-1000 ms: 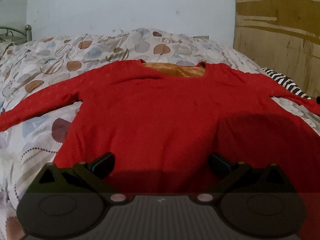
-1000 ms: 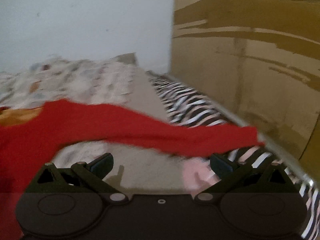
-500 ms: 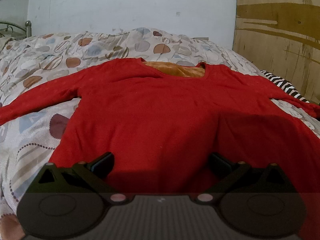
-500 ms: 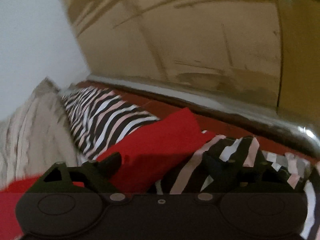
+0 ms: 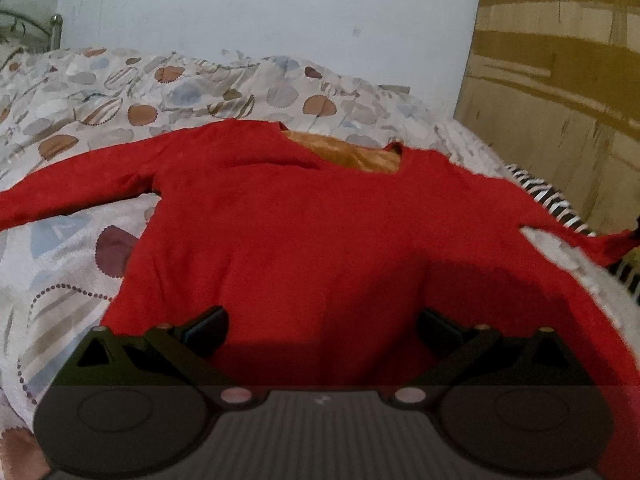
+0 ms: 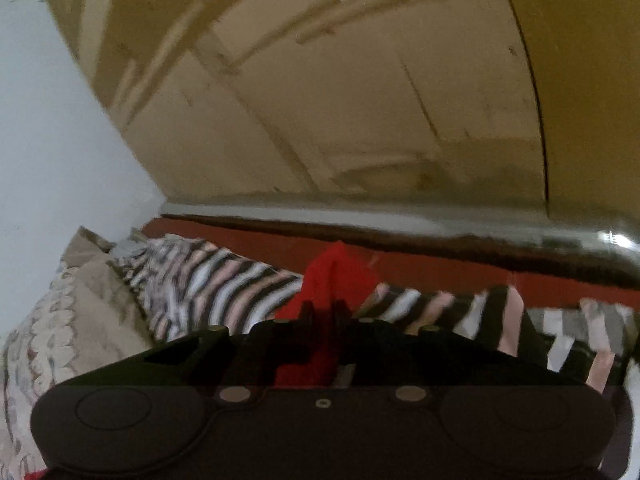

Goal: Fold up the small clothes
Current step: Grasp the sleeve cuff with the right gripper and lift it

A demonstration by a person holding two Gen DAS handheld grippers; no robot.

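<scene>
A red shirt (image 5: pixel 320 232) lies flat on my bed, front up, on the spotty blanket (image 5: pixel 80 92). Its neck hole points away from me, toward the white wall (image 5: pixel 260 4), and I can see orange lining (image 5: pixel 352 154) inside it. One sleeve (image 5: pixel 76 188) stretches out to the left across the blanket. The other sleeve goes off to the right, over the stripy black and white cloth (image 6: pixel 208 280) next to the brown wooden board (image 6: pixel 360 120). My left gripper (image 5: pixel 322 322) hangs just over the bottom part of the shirt, and its jaws stand wide apart with nothing pinched between them. My right gripper (image 6: pixel 323 312) is at the end of the right sleeve (image 6: pixel 340 274). Its jaws have just been closing, and now they are squeezed together on the red cloth of that sleeve, which sticks up past them over the stripy cloth. In the left view that sleeve end is a bit blurry at the edge.
</scene>
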